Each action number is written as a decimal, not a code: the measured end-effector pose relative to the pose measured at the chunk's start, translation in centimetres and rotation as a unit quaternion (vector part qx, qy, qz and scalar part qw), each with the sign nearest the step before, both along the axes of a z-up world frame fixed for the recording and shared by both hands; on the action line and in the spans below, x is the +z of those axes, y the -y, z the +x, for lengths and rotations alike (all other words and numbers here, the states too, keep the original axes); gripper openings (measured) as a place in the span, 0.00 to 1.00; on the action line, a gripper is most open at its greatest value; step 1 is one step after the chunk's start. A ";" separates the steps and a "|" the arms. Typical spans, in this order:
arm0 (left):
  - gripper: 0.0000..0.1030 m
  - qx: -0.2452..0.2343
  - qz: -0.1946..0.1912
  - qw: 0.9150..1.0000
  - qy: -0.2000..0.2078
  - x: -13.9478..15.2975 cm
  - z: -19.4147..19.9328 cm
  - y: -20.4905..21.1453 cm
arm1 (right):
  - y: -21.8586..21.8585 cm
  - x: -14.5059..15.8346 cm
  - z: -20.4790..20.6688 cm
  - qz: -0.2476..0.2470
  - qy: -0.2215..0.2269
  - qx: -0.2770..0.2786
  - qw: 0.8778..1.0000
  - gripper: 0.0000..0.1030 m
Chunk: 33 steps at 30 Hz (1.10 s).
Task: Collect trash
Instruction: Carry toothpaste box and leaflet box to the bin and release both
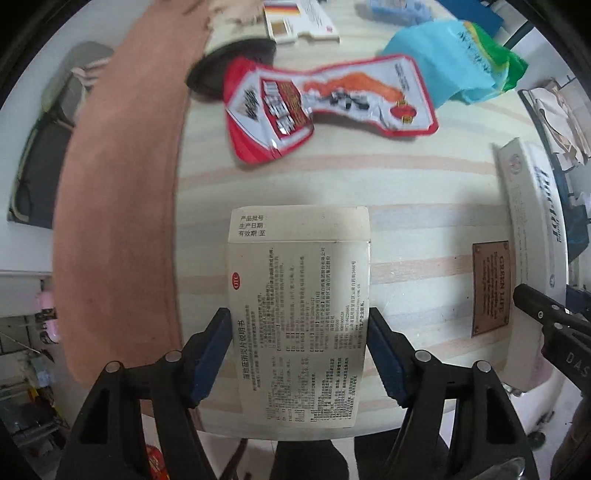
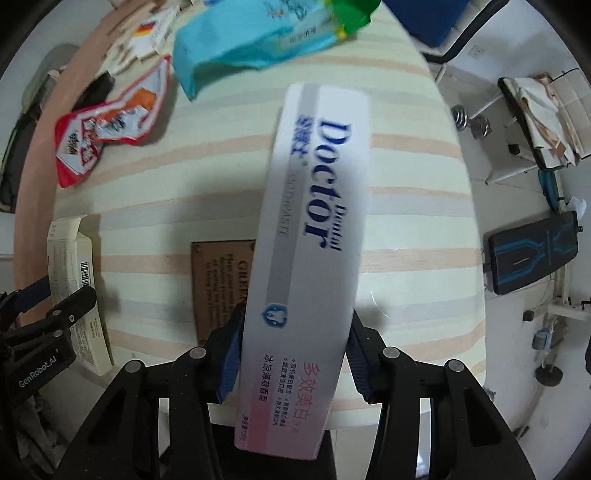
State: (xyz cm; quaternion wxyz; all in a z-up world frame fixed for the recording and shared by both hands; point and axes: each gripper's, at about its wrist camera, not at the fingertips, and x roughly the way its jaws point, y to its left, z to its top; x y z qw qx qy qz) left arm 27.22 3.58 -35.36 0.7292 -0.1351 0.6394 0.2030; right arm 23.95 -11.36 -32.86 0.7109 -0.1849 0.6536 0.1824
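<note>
My left gripper (image 1: 299, 354) is shut on a white medicine box (image 1: 299, 295) printed with small Chinese text, held above the striped table (image 1: 424, 229). My right gripper (image 2: 293, 354) is shut on a long white "Dental Doctor" toothpaste box (image 2: 314, 229), also held above the table. Each held box shows in the other view: the toothpaste box at the right (image 1: 532, 221), the medicine box at the left (image 2: 74, 280). A red and white snack wrapper (image 1: 325, 107) and a blue and green plastic bag (image 1: 454, 70) lie on the table farther away.
A brown "GREEN LIFE" label (image 1: 491, 288) is fixed to the tablecloth. A black round object (image 1: 229, 66) and a small white carton (image 1: 299, 18) lie at the far side. A pink-brown board (image 1: 122, 184) runs along the table's left edge. Room furniture (image 2: 535, 118) stands beyond the right edge.
</note>
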 end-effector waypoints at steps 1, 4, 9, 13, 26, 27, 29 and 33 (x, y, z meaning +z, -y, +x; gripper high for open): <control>0.67 0.000 0.006 1.000 0.006 1.0 -1.1 -0.5 | 0.0 0.6 -0.6 0.010 0.007 -0.002 1.000 0.49; 0.67 0.011 0.017 0.999 0.028 4.9 -4.5 0.6 | -0.2 1.9 -2.1 0.025 0.019 -0.001 1.000 0.48; 0.67 0.013 0.023 0.996 0.079 10.3 -8.5 0.8 | -0.7 5.6 -6.7 0.057 0.063 0.005 0.996 0.48; 0.67 0.000 0.015 0.994 0.113 11.2 -13.0 0.8 | -0.4 7.6 -10.5 0.088 0.080 -0.007 0.993 0.48; 0.67 -0.009 -0.088 0.993 0.079 4.6 -26.9 0.7 | 4.3 5.6 -27.6 0.104 0.026 -0.029 0.994 0.48; 0.67 -0.004 -0.099 0.993 0.066 2.9 -27.4 0.7 | 4.6 4.3 -28.4 0.099 0.014 -0.030 0.995 0.48; 0.67 0.008 -0.129 0.991 0.046 -0.4 -28.2 0.6 | 5.3 0.9 -29.7 0.088 -0.014 -0.030 0.996 0.48; 0.67 0.042 -0.167 0.985 0.007 -9.5 -28.8 -0.1 | 6.8 -8.4 -30.8 0.063 -0.071 -0.038 0.995 0.48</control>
